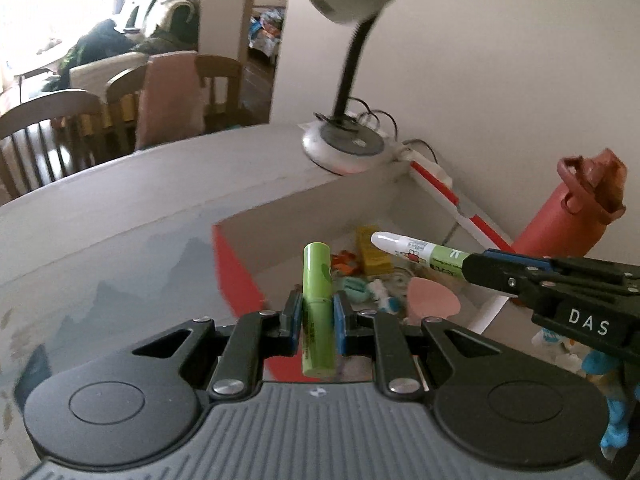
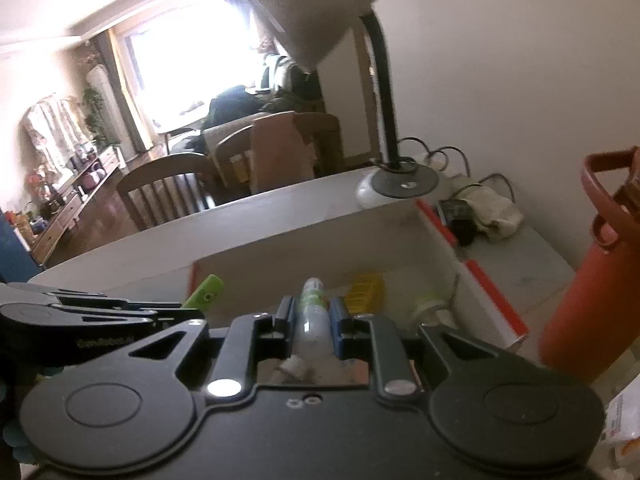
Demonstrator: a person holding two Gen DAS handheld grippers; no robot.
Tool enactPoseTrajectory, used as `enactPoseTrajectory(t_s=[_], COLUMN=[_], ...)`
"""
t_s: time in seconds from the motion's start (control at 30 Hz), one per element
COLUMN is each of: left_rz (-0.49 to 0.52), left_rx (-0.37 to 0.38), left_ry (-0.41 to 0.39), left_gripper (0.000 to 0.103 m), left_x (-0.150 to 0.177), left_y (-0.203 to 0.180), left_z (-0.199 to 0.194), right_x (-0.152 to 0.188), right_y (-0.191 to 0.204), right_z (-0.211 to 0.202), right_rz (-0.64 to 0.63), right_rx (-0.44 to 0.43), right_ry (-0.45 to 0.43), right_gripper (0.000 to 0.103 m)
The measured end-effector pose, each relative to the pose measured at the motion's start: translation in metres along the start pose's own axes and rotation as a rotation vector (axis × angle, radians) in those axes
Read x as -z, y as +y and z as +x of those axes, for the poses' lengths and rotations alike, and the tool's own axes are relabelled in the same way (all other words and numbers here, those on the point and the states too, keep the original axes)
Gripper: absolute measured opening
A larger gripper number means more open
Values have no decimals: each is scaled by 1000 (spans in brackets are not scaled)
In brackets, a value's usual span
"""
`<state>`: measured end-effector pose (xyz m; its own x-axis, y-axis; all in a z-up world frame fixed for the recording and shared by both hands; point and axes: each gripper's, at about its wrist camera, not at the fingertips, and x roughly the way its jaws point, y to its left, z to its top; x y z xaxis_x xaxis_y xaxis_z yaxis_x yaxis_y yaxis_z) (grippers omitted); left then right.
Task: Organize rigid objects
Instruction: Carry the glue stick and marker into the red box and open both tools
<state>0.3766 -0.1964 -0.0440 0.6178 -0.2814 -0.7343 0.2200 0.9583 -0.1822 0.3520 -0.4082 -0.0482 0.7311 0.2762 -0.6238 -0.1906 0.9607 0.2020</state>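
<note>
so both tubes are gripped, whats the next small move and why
Probably carry both a little further forward over the white box before letting go. The left hand-held gripper clamps the green tube near the box's near edge, and the right hand-held gripper holds the white marker above the box.

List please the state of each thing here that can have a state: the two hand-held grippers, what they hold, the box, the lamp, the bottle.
Left hand-held gripper: shut on the green tube.
Green tube: held, upright between the pads.
Right hand-held gripper: shut on the white-capped marker.
White-capped marker: held, capped, above the box.
Box: open, small items inside.
Desk lamp: standing; lit or not, cannot tell.
Red bottle: standing, lid closed.
</note>
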Motion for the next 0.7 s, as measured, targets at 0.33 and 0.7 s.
enactPoseTrajectory(t_s=[0.33,0.7], left_rz=[50,52], left_rx=[4,-34], left_ry=[63,168], left_gripper=[16,16], left_x=[-17,-12], left_y=[-39,-41], left_z=[65,120], right_x=[0,17], right_y=[-21,-28], right_z=[33,64], right_rz=[-19,-66], right_rx=[28,14], right_ry=[35,127], right_gripper=[16,17])
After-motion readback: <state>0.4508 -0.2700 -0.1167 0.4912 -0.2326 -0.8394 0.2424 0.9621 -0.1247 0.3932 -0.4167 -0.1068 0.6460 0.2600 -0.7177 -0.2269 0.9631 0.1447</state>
